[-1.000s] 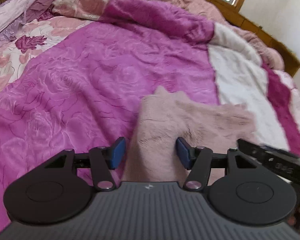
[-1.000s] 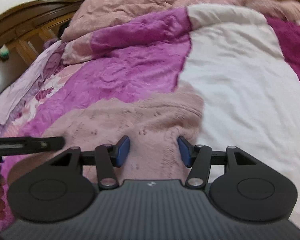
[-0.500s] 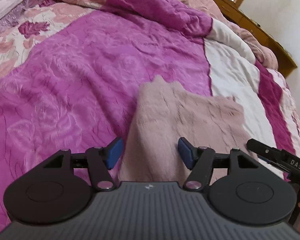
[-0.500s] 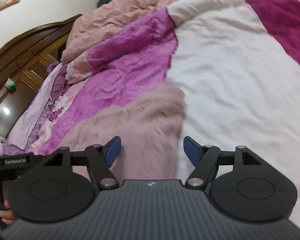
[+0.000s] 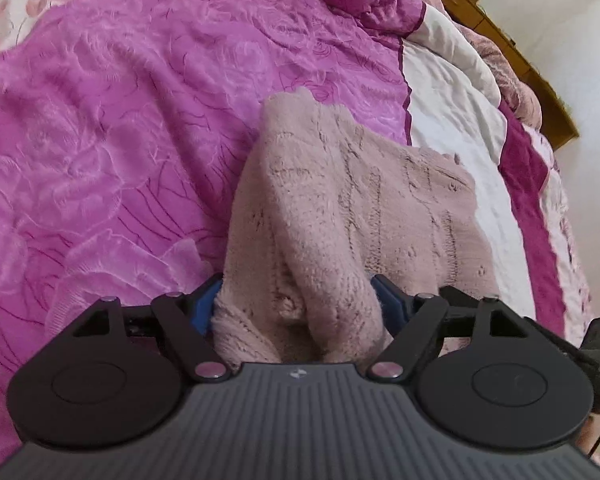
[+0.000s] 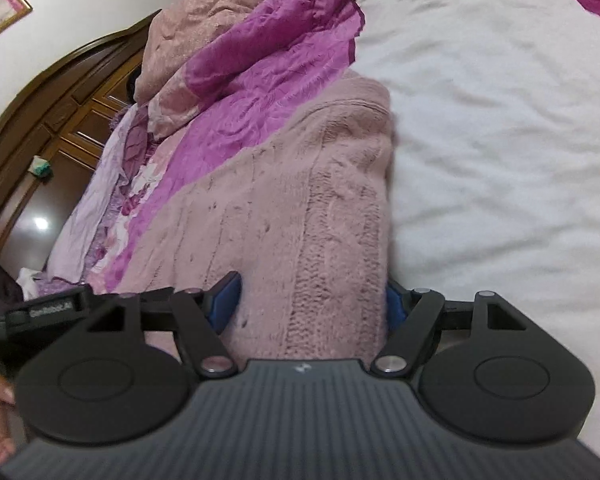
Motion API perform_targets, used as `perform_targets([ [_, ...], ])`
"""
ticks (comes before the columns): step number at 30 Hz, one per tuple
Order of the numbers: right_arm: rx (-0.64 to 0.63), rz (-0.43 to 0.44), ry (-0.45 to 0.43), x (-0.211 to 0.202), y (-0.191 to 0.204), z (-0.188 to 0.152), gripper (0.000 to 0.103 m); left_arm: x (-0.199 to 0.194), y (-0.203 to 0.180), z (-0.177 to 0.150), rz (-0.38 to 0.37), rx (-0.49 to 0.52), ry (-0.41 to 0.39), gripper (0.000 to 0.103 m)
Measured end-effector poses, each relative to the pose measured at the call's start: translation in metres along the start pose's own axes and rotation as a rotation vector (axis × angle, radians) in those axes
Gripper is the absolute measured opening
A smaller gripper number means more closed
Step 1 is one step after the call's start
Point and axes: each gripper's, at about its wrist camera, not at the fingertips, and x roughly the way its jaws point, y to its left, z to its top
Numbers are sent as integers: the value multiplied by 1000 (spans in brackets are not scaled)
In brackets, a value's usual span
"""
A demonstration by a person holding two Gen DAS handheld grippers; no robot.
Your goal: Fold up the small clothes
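On the quilt [image 5: 120,128], pink sweater [image 5: 340,208] is straddled by left gripper [image 5: 298,306] and right gripper [image 6: 310,300]; both jaws just widened, pads unclamped.

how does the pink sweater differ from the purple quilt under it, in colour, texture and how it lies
The sweater is pale dusty pink; the quilt is bright magenta with a white panel. The sweater is fuzzy knit with cable ribs; the quilt is smooth and shiny with stitched rose patterns. The sweater lies folded in a small thick stack; the quilt spreads across the whole bed. Both are soft fabric in the pink range.
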Motion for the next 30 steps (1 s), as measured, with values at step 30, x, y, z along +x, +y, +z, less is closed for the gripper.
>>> perform_targets([
  [30, 91, 34, -28, -178, -21, 24, 47, -45, -122, -94, -287, -30, 25, 49],
])
